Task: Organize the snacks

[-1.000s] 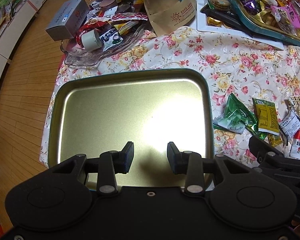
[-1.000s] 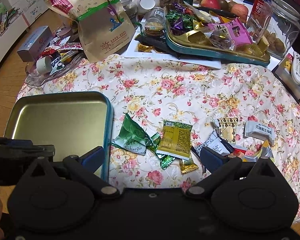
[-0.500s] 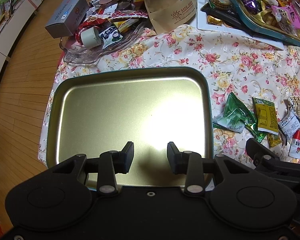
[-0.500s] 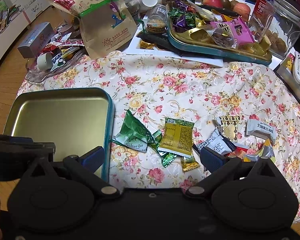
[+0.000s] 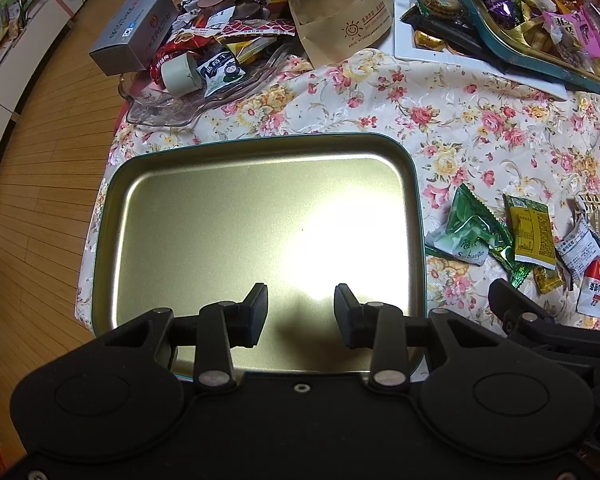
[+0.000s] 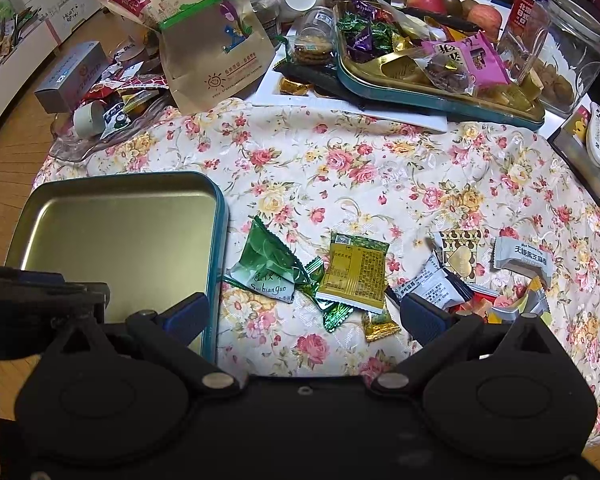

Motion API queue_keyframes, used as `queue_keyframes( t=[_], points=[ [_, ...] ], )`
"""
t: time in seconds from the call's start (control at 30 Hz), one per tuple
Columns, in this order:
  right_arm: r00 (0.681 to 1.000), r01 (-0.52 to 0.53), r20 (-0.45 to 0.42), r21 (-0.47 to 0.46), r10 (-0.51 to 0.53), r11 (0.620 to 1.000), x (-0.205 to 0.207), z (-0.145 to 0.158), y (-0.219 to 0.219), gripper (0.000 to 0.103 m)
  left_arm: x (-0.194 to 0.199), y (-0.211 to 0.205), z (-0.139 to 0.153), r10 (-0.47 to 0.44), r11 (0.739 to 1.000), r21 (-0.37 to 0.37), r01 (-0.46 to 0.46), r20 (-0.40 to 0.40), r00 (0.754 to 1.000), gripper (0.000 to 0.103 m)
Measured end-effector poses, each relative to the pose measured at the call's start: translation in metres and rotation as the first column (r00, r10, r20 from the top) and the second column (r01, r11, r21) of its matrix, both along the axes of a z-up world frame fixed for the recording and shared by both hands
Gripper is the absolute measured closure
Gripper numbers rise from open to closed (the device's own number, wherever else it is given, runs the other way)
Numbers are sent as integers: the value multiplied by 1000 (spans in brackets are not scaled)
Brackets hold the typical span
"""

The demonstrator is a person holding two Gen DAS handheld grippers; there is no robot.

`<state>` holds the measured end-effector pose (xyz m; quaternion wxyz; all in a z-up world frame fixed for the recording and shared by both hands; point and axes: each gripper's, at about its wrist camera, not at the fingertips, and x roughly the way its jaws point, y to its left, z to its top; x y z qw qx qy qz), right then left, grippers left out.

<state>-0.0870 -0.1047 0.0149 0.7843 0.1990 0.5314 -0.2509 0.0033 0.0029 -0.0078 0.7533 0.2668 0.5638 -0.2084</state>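
Lying ahead of the right gripper [image 6: 304, 316] (jaws wide): green snack packet [image 6: 266, 266].

The near rim of the gold tray [image 5: 260, 152] is hidden behind the left claw [image 5: 301, 312]'s body, and a glare washes out part of its floor. Right of the tray, the red-and-white sachet [image 5: 594, 292] is partly covered by the right claw [image 6: 304, 316]'s arm. In the right wrist view, the tray's near left corner sits behind the left claw's body. Right of the tray, the small gold candy [image 6: 380, 326] has print too small to read.
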Motion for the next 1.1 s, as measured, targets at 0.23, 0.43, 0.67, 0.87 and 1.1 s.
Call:
queue_keyframes(
  t=[0.23,0.43,0.67,0.87,1.1],
  points=[
    [1000,-3,-4,2,3,1000,0,-1,0,0,1,1,0,0,1000,-2,0,-2,1000,58],
    [1000,-5,-9,3,5,1000,1,-1,1,0,1,1,0,0,1000,-4,0,-4,1000,58],
    [1000,-9,-16,3,9,1000,1,-3,1,0,1,0,1,1,1000,-6,-1,-11,1000,58],
    [1000,-8,-20,4,8,1000,0,-4,0,0,0,-1,1,-1,1000,-10,1,-18,1000,58],
    [999,-3,-35,2,3,1000,-3,-7,-3,0,-2,-4,3,-14,1000,-18,14,-23,1000,58]
  ],
)
